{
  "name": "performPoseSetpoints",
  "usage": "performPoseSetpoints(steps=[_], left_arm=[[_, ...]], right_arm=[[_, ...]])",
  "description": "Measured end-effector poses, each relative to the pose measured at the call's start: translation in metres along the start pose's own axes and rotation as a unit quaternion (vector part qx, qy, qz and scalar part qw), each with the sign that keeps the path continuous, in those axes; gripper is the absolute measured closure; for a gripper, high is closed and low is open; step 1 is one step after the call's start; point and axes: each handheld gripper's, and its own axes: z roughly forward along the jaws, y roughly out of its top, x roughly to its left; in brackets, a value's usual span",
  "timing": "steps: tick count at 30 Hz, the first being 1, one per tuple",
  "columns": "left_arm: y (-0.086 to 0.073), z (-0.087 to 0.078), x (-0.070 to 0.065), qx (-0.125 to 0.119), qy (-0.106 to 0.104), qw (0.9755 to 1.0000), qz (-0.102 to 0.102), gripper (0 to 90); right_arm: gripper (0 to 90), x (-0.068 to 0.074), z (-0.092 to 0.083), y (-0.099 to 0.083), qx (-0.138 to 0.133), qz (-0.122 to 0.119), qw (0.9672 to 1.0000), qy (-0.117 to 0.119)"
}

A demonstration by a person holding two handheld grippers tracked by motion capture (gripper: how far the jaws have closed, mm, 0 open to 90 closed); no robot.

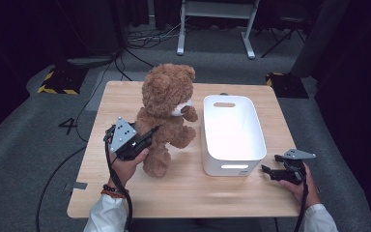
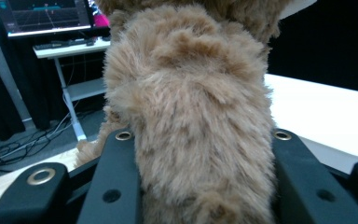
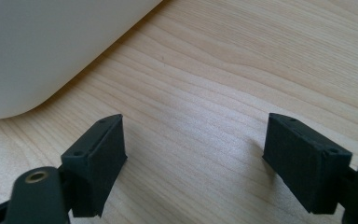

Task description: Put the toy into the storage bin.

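I have the left gripper (image 1: 147,136) clamped on the teddy bear (image 1: 166,113), its fingers (image 2: 114,186) sunk into shaggy brown plush, the bear upright on the worktop (image 1: 183,188) just left of the white bin (image 1: 232,133). I judge this the lift; next I must carry it over the smooth, round-cornered rim. My right gripper (image 3: 193,156) rests near the bin, fingers apart, holding nothing.

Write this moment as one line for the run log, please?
left gripper: shut on fluffy brown teddy bear | right gripper: open, empty, over light wooden table | white plastic bin: empty, beside bear
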Motion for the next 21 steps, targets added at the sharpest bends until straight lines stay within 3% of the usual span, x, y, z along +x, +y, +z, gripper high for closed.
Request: performPoseSetpoints(steps=[21], left_arm=[[0.042,0.011,-0.011,-0.033,-0.035,0.9987,0.016,64.8]], right_arm=[[20.7,0.000,0.000,0.000,0.000,0.000,1.0000,0.000]])
